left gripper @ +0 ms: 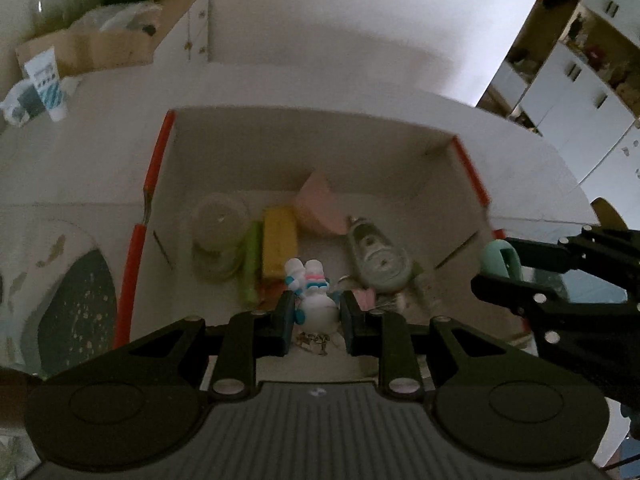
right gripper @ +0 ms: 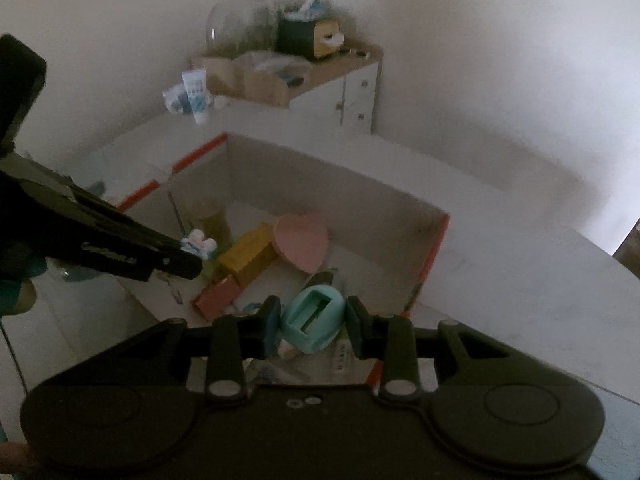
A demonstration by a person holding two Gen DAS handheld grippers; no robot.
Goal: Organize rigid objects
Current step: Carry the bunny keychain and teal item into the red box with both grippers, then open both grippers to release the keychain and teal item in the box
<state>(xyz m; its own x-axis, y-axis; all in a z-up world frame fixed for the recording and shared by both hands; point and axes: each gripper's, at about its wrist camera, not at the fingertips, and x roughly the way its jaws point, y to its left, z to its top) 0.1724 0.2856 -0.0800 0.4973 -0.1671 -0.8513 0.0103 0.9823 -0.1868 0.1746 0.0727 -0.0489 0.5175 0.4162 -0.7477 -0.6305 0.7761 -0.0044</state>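
My left gripper [left gripper: 316, 312] is shut on a small white bunny figurine [left gripper: 314, 300] with pink and blue stripes, held over the open white box [left gripper: 304, 120] with orange edges. The figurine also shows in the right wrist view [right gripper: 199, 245]. My right gripper [right gripper: 312, 320] is shut on a mint-green oval object with a slot [right gripper: 314, 320], above the box's near right corner; it also shows in the left wrist view [left gripper: 502, 260]. Inside the box lie a yellow block [left gripper: 279, 242], a pink heart-shaped piece [right gripper: 302, 242], a clear jar [left gripper: 218, 232] and a correction-tape dispenser [left gripper: 378, 256].
The box [right gripper: 340, 184] stands on a white table. A small white drawer cabinet [right gripper: 356, 92] with cardboard boxes and jars stands at the back by the wall. A white tube [right gripper: 196, 94] stands near it. White cupboards [left gripper: 580, 92] are at the far right.
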